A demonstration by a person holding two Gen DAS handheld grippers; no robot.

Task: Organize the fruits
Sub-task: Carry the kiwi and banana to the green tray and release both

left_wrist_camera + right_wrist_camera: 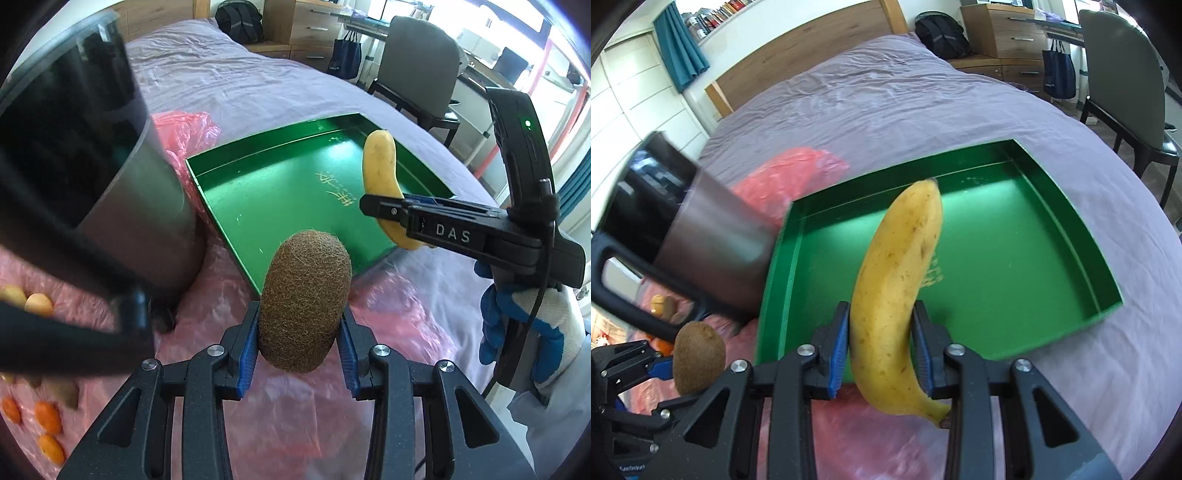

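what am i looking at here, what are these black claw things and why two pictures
These are two hand-held grippers, each with a camera looking along its fingers, so you get one picture per hand. The left gripper is shut on a kiwi; the right gripper is shut on a banana. The right one also shows in the left picture, held by a gloved hand. Ahead, on a bed, sits an open green tray with nothing in it. Pink plastic and small oranges lie nearby.

Black left gripper (301,334) and right gripper (881,349): blue ribbed pads, silver screws, white "DAS" lettering, green light; blue-and-white glove (524,332)
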